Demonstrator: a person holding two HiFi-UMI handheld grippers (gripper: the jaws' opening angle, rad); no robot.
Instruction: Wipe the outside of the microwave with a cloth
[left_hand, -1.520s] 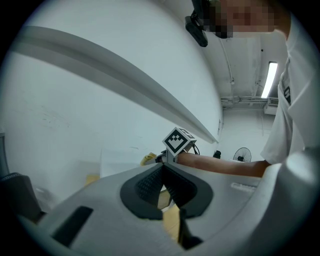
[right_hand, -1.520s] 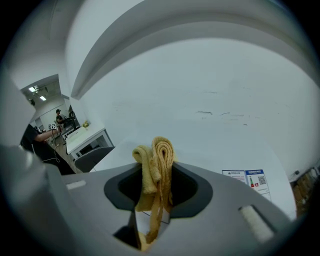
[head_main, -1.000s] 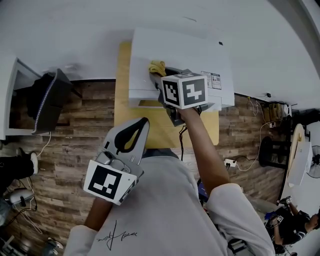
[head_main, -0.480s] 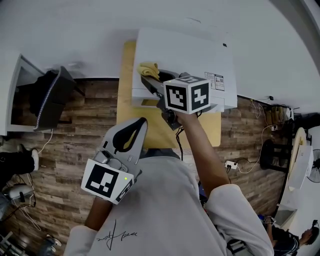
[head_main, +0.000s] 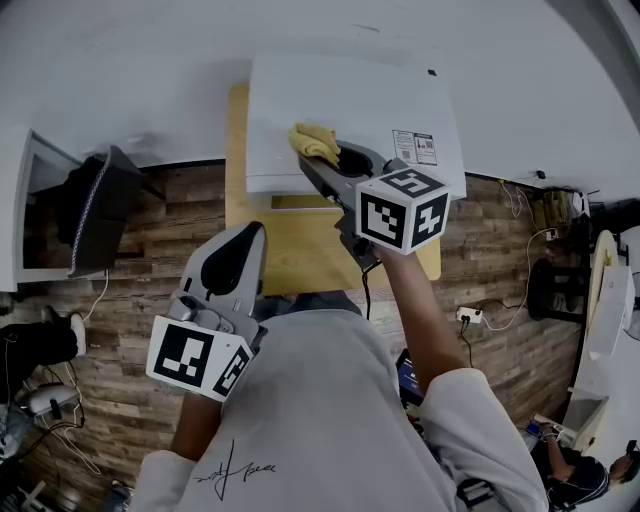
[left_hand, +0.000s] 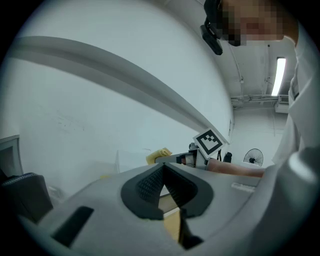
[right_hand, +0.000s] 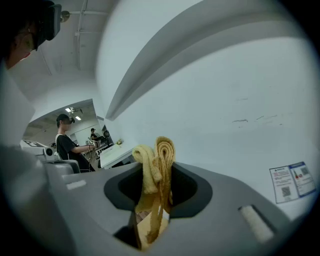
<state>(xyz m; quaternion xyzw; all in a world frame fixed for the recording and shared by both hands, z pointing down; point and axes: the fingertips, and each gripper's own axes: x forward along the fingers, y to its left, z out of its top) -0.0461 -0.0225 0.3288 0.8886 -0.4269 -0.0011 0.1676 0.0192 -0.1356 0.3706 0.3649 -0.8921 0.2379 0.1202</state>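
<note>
Nearest the person, the left tongs (head_main: 247, 238) hang closed on nothing by the worktop's (head_main: 300, 255) near corner. Farther out, the right tongs (head_main: 322, 160) clench the yellow cloth (head_main: 314, 142), pressed on the microwave's (head_main: 370, 95) top towards its left front; most of that top stretches rightward and beyond, along its long side
</note>
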